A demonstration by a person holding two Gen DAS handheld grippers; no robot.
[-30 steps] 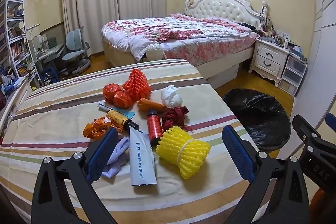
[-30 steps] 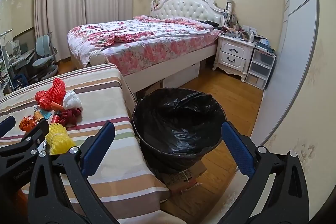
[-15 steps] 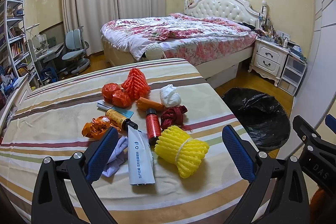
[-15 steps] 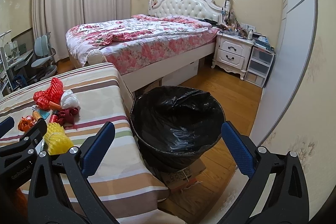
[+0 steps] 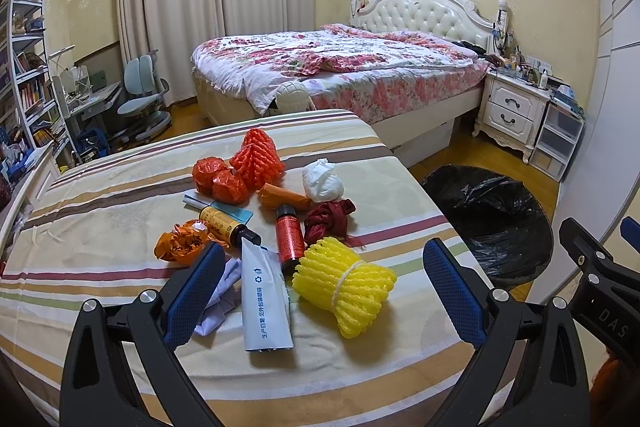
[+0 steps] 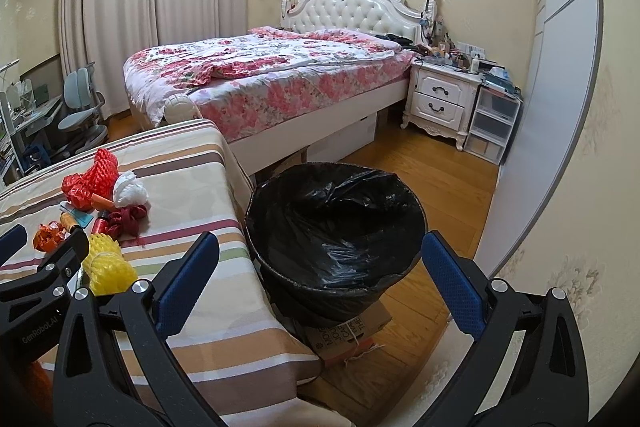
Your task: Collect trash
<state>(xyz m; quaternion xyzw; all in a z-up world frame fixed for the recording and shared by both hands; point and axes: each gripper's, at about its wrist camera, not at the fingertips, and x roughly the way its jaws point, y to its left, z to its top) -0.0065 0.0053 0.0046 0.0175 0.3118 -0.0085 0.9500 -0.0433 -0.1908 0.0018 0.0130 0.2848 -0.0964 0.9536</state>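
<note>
Striped table (image 5: 100, 219), trash (image 5: 344, 283) btwn fingers (image 5: 196, 291)

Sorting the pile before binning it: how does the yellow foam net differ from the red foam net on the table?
The yellow foam net lies on its side at the near edge, cinched by a band; the red foam net stands in a cone at the far end of the pile, no band showing. The yellow one lies apart; the red one touches orange wrappers. Both are ribbed foam mesh.
</note>
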